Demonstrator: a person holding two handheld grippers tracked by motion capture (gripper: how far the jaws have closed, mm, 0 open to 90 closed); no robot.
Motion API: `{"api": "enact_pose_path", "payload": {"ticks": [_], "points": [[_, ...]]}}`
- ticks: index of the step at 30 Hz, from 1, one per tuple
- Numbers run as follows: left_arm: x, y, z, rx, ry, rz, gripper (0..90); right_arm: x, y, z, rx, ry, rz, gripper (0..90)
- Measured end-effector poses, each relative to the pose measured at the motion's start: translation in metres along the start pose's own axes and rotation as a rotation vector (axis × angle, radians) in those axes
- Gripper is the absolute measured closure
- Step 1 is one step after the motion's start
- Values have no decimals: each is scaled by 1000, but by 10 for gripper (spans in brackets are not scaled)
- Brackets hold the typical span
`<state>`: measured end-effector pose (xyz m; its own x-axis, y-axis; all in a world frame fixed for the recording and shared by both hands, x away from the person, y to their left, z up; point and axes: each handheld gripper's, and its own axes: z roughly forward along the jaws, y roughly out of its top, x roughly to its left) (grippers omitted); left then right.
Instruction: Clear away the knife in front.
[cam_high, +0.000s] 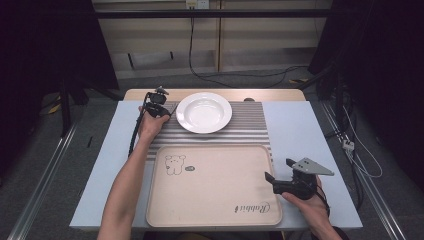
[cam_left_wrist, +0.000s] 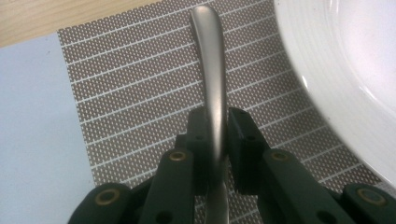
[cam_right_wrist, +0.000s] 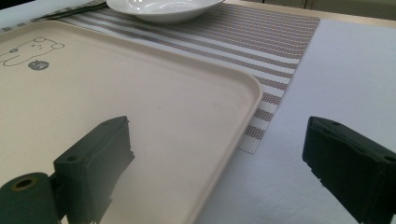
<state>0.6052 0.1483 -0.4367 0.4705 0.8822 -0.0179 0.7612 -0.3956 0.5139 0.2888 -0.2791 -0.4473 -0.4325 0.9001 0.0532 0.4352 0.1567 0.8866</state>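
Clamping metal utensil handle (cam_left_wrist: 212, 79): left hand-held gripper (cam_left_wrist: 215, 135) jaws pinched on it, low over striped placemat (cam_left_wrist: 140, 93), at 9 o'clock of white plate (cam_high: 204, 112). Which utensil, cannot tell. Probably being laid beside plate as place setting. Right hand-held gripper (cam_right_wrist: 219, 163) jaws wide apart, empty, at 3 o'clock of beige tray (cam_high: 212, 187), straddling tray edge above worktop (cam_high: 300, 125), likely waiting.

Left gripper (cam_high: 161, 106), upper left of the high view, jaws clamped, forearm stretched forward. Right gripper (cam_high: 278, 176), lower right, jaws wide apart.
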Motion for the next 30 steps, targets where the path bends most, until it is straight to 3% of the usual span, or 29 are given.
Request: {"api": "enact_pose_path", "payload": {"ticks": [6,11,30], "points": [[0,-1,-7,-17,-17,3,800,0,0,0,1,0,4,85],[-1,-2,-17,-31,-8,26,800,1,0,0,-1,2,-3,85],[2,-7,-42,-48,4,34,800,2,1,0,1,6,-5,84]]}}
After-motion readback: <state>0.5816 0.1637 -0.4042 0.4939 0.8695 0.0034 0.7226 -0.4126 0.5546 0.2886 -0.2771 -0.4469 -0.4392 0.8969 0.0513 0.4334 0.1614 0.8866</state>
